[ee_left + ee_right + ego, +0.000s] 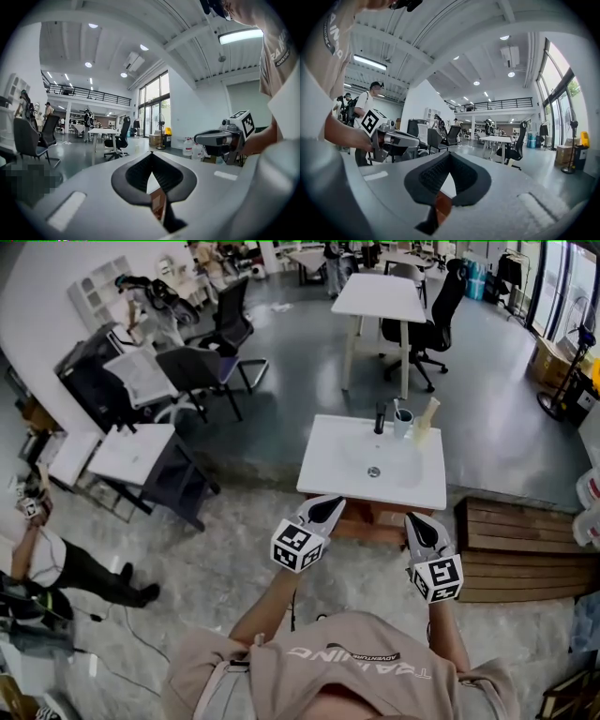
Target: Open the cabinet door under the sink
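Cabinet (pixel 372 518) wood shows only as a reddish-brown strip under the front edge of the white sink (pixel 412 486) in the head view. From this steep angle its door face cannot be made out. The person holds both grippers level, close to that front edge. The left gripper (pixel 325 510) points toward the cabinet's left front corner, and its tips overlap the sink's near rim in the picture. The right gripper (pixel 418 521) points toward the right front corner. The cabinet lies between the two and just beyond and below them.

In the left gripper view the jaws are clenched. Their ribbed pads meet at the tip with nothing held, and a sliver of white basin and brown cabinet shows through the gap beneath. The right gripper view shows the same: jaws pressed together at the tip, empty, with brown wood glimpsed below them. A black faucet (pixel 380 418) and a cup (pixel 402 424) stand at the sink's far edge.
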